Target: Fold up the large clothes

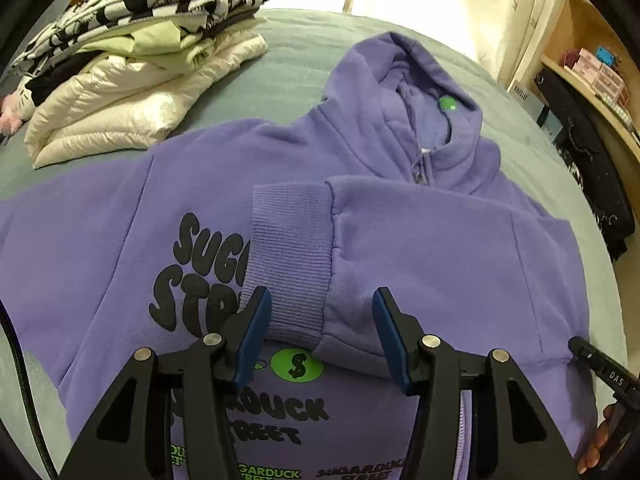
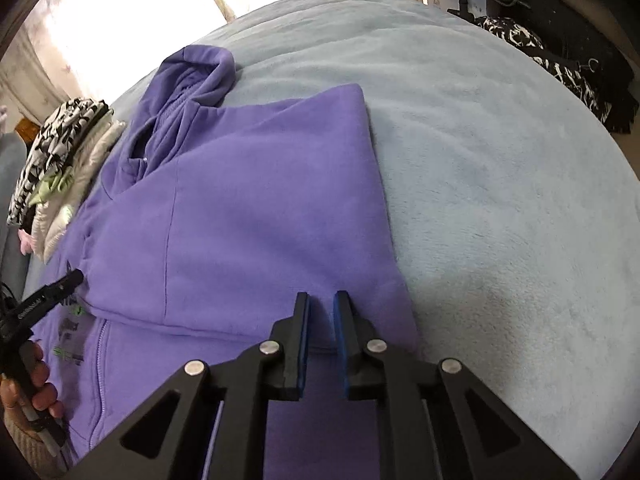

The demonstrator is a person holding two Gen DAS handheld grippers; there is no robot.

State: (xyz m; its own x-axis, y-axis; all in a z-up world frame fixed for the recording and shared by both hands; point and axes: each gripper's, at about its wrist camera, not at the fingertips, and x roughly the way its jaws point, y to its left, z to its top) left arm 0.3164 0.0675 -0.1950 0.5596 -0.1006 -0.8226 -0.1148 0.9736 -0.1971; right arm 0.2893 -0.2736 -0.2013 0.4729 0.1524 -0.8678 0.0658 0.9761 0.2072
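Observation:
A purple zip hoodie (image 1: 420, 248) with black and green print lies face up on the bed, its hood (image 1: 404, 80) towards the far side. One sleeve is folded across the chest, and its ribbed cuff (image 1: 288, 256) covers part of the lettering. My left gripper (image 1: 322, 316) hangs open over that cuff, a blue pad on each side of it. In the right wrist view the folded sleeve (image 2: 248, 208) fills the middle. My right gripper (image 2: 321, 312) is nearly closed at the hoodie's right edge, with a narrow ridge of purple fabric (image 2: 320, 332) pinched between its pads.
A pale blue blanket (image 2: 500, 160) covers the bed. A stack of folded clothes (image 1: 132, 64) sits at the far left. Dark bags and a wooden shelf (image 1: 588, 80) stand past the bed's right edge. A hand (image 2: 36, 384) holds the left gripper's handle.

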